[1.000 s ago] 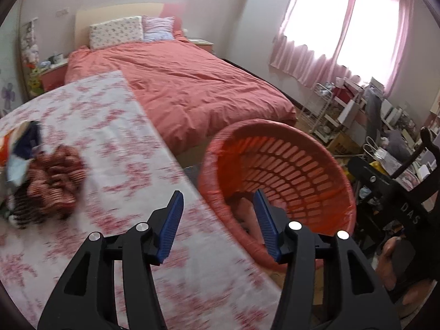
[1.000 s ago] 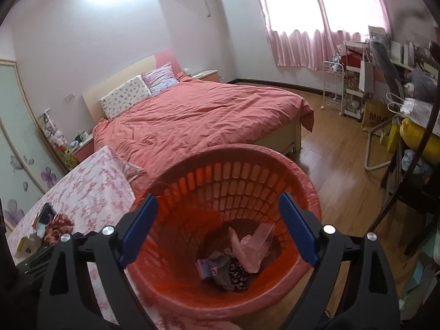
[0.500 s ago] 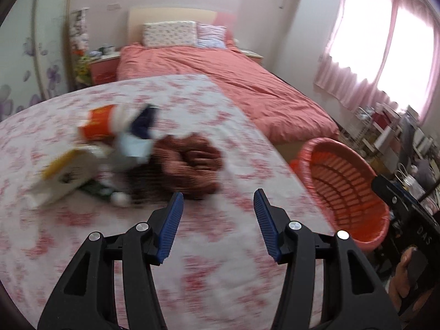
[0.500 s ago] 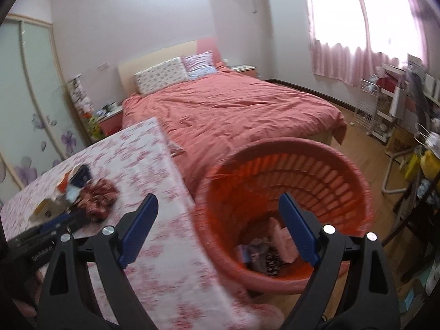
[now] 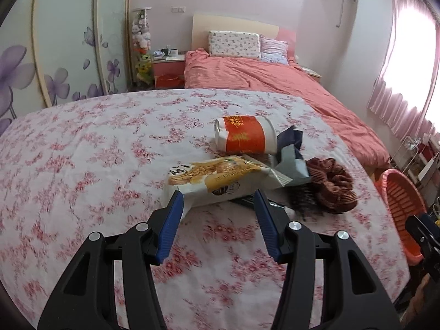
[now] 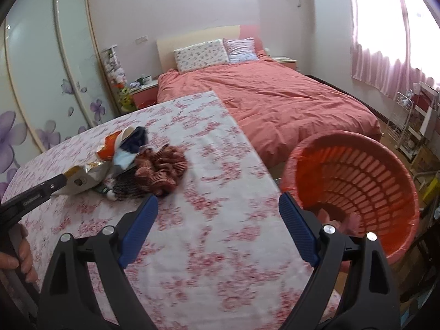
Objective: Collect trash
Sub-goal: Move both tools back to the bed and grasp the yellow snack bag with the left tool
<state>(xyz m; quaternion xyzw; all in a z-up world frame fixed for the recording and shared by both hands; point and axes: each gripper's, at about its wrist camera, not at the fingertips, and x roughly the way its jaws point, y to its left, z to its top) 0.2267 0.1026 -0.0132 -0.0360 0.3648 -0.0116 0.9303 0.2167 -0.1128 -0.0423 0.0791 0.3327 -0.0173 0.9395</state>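
Fingers (image 5: 176, 209) apart, snack bag (image 5: 220, 180) just ahead

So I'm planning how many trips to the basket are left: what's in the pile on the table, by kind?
Snack wrappers: 2 (yellow-and-white wrapper, blue-and-grey wrapper)
Paper cups: 1 (orange-and-white cup, on its side)
Fabric items: 1 (brown ruffled fabric)
Small dark bits under the wrapper: cannot tell
Total: 4 clear items

You're in a home bedroom: coral-quilted bed (image 5: 264, 82) at one o'clock, flowered wardrobe doors (image 5: 55, 55) at ten, probably curtained window (image 5: 409, 63) at two.
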